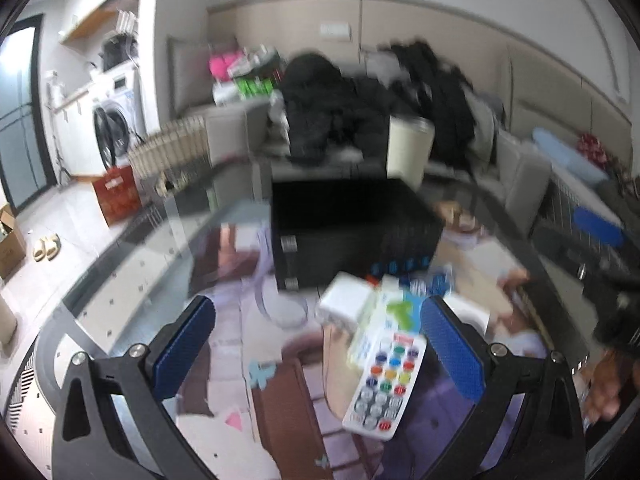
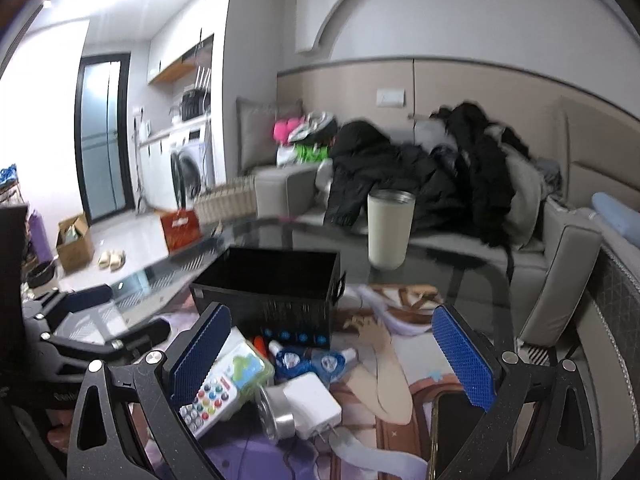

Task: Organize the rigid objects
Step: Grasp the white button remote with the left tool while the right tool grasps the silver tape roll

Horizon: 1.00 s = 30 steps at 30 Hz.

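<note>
Remote control [image 1: 383,384], lying just inside the left gripper's [image 1: 320,352] spread, empty fingers' right pad, could be knocked across the bench [image 1: 132,280] if they close off-centre.

You are in a small home living room; a grey sofa [image 2: 460,236] heaped with dark coats [image 2: 400,172] faces you; a washing machine [image 1: 116,120] stands left; slippers [image 1: 46,246] lie on the floor.
</note>
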{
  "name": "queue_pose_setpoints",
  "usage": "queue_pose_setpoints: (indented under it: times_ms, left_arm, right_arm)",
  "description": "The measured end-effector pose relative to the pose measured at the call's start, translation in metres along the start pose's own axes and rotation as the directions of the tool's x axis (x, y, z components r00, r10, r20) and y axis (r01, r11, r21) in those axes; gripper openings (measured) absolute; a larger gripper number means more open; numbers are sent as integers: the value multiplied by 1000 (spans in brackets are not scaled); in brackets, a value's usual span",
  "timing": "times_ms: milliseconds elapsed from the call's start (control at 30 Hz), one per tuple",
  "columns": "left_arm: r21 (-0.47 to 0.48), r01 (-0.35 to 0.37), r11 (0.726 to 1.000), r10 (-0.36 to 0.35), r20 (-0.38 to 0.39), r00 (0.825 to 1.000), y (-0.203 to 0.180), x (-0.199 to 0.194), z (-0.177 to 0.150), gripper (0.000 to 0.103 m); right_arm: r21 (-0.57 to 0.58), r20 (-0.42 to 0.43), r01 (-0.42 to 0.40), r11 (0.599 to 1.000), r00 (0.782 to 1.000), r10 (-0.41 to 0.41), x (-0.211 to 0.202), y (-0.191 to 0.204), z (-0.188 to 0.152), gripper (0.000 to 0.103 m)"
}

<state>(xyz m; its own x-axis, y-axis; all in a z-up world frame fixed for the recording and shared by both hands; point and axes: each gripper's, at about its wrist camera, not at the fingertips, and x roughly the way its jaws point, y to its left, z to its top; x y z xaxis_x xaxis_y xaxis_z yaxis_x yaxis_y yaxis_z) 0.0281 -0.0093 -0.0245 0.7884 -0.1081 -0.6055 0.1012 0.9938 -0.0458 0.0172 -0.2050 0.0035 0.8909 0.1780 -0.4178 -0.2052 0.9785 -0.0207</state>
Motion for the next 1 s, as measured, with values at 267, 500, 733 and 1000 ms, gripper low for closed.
queue_pose_setpoints:
  times_ms: [267, 500, 733, 1000]
  left_arm:
    - [132, 43, 990, -20, -168, 986, -24, 26, -18, 103]
    - [170, 88, 982, -41, -265, 963, -33, 39, -28, 102]
    - [183, 73, 980, -9, -330, 944, -32, 56, -35, 89]
    - [136, 146, 980, -87, -368, 926, -31, 61, -37, 66]
  right_arm:
    - [-25, -279, -96, 995, 957, 85, 46, 3, -19, 77]
    - [-54, -417, -176, 983, 899, 138, 68, 20, -44, 61]
    - [-59, -471, -222, 973, 866, 169, 78, 26, -51, 53]
    - [-73, -495, -279, 958, 843, 208, 79, 35, -52, 21]
